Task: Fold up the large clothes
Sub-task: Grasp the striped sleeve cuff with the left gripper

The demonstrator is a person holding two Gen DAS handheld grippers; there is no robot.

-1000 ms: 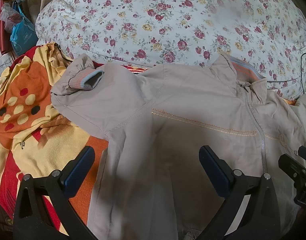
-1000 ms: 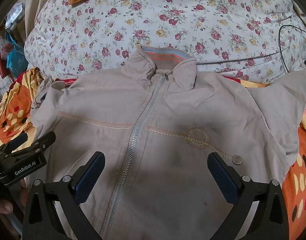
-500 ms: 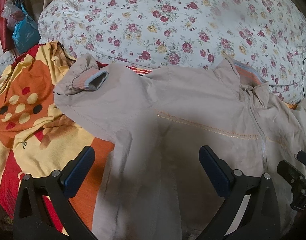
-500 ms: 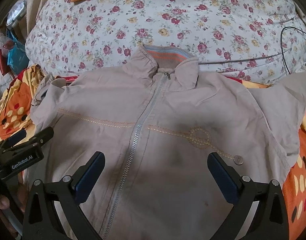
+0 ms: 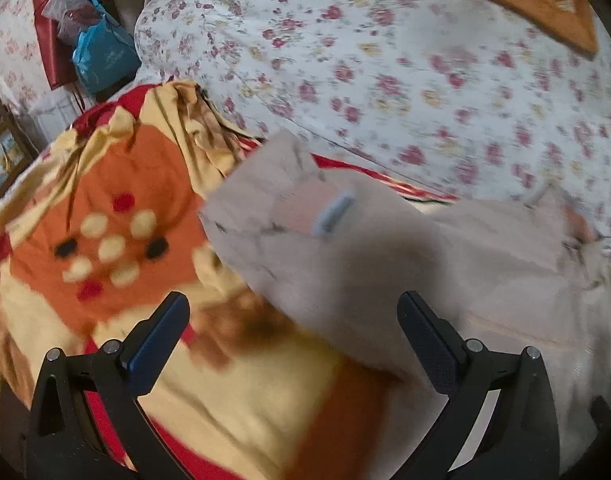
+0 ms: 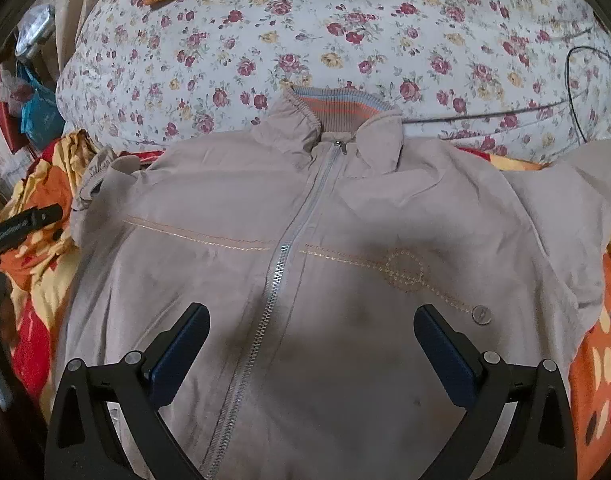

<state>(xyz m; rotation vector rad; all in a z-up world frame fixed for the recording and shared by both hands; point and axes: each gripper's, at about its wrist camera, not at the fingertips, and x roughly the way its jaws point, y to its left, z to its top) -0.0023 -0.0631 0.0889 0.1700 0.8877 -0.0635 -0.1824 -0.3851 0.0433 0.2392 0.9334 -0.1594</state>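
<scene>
A beige zip-up jacket (image 6: pixel 345 260) lies front up on the bed, zipped, its striped knit collar (image 6: pixel 341 106) at the far side. Its left sleeve, folded in, ends in a knit cuff (image 5: pixel 317 210). My left gripper (image 5: pixel 293 340) is open and empty, above the orange blanket beside that sleeve; the left wrist view is blurred. It also shows at the left edge of the right wrist view (image 6: pixel 21 228). My right gripper (image 6: pixel 311 344) is open and empty over the jacket's lower front, astride the zipper (image 6: pixel 281 256). The right sleeve (image 6: pixel 577 208) spreads out to the right.
An orange, yellow and red patterned blanket (image 5: pixel 117 216) covers the bed under the jacket. A floral duvet (image 6: pixel 345 32) is bunched along the far side, with a black cable (image 6: pixel 577 92) on it. Blue and red bags (image 5: pixel 93 52) stand at the far left.
My left gripper has swung left, off the jacket's front to over the blanket by the left sleeve and cuff. My right gripper has barely moved.
</scene>
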